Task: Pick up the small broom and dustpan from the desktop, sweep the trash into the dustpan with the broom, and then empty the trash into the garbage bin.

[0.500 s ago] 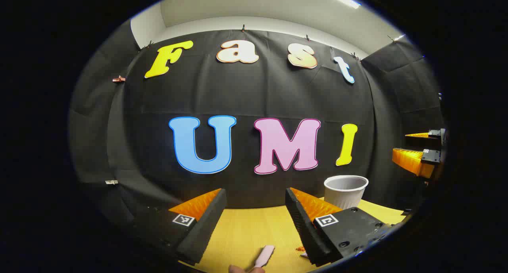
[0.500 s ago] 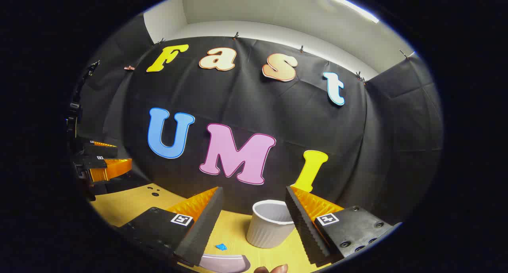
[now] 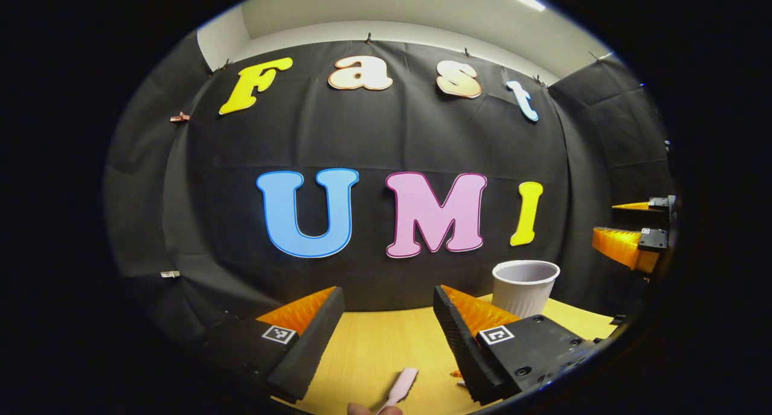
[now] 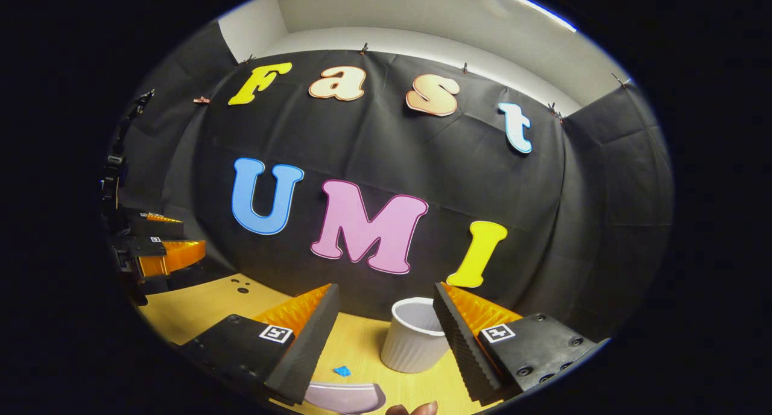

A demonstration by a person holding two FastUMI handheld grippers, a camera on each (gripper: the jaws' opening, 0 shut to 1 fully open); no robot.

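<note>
Low in the left gripper view, near the bottom centre: pale pink broom handle (image 3: 402,385) lying on the yellow desktop (image 3: 374,348), long axis tilted up and to the right, free end rounded, lower end cut off at the bottom edge beside a fingertip (image 3: 365,409). Left gripper (image 3: 389,306) held wide apart above it, gripping nothing. White ribbed garbage bin (image 3: 523,287) upright at centre right; small orange scrap (image 3: 456,374) just beside the right finger. In the right gripper view, right gripper (image 4: 386,303) likewise spread wide and empty; pale lilac dustpan (image 4: 347,397) at bottom centre, curved rim facing up-frame; blue scrap (image 4: 342,371) just above it; garbage bin (image 4: 413,336) between the fingers, farther back.
</note>
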